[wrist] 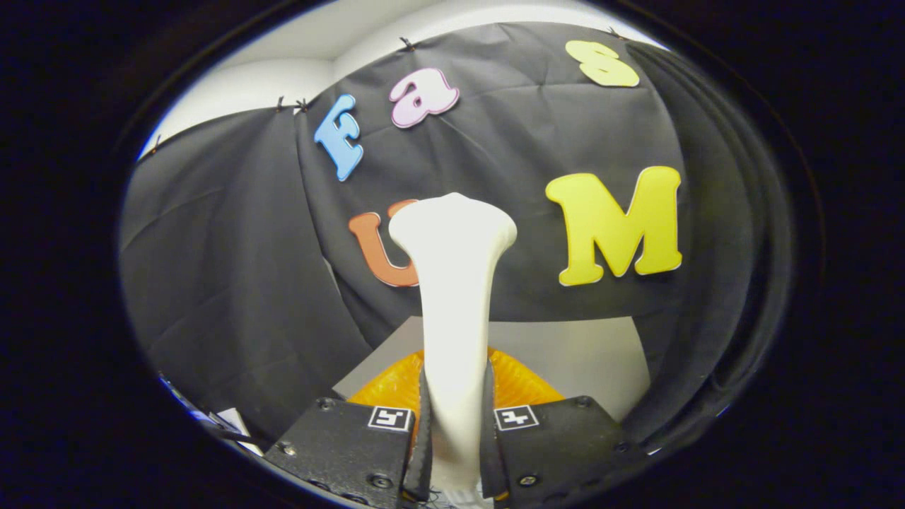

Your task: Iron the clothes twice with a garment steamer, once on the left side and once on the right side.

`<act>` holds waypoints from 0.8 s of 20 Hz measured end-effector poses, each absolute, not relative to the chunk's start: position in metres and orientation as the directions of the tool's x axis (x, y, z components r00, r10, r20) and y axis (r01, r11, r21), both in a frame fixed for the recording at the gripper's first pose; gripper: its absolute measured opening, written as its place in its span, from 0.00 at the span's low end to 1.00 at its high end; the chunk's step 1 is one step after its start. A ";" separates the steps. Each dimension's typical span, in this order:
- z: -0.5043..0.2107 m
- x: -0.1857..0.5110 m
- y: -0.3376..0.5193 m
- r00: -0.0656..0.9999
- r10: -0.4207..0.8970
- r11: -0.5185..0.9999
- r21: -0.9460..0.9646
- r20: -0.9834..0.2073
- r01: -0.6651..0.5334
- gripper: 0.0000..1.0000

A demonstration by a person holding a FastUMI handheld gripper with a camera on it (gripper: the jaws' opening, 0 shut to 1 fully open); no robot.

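**A:** Where do you stand with the garment steamer (pixel 453 297)?

**B:** You have it. The gripper (pixel 454 431) is clamped on its narrow handle, a finger pressing on either side, and the body rises straight ahead from between the fingers and flares into a broad head well beyond them.

**A:** How will it behave in that hold?

**B:** It looks like hard, smooth, glossy plastic, so judge it stiff but slippery. The wide head sits far from your grip, so expect it to feel top-heavy and to want to swivel between the fingers when you sweep sideways. If it carries water, it will be heavier than it looks; you cannot tell that from here.

**A:** Is this the right spot to hold?

**B:** Probably. You grip it low on the slim neck, where both fingers can bear on it squarely. Higher up the body widens and the fingers would splay and lose purchase. Keep the squeeze steady and move slowly.

**A:** And the clothes?

**B:** Just behind the fingers there is an orange ribbed thing (pixel 520 385); you cannot tell what it is. Beyond it lies a pale tabletop (pixel 587 353), with the black cloth wall (pixel 233 268) farther off. Where the garment hangs, you cannot tell from here.
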State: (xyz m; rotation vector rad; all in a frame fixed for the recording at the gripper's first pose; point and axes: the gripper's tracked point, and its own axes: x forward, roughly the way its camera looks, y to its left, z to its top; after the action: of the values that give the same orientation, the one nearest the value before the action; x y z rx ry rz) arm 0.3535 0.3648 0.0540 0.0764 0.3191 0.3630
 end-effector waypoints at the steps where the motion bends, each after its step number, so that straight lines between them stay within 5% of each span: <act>1: 0.063 0.342 0.357 0.891 0.360 0.933 0.122 -0.275 -0.339 0.30; 8: 0.117 0.249 0.291 0.922 0.347 0.937 0.094 -0.172 -0.335 0.30; 16: 0.161 0.186 0.167 0.987 0.149 0.988 0.037 -0.054 -0.147 0.29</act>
State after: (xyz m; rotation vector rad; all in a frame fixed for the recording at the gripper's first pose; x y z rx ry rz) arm 0.1856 0.1670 0.1609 0.0327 0.0572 0.1484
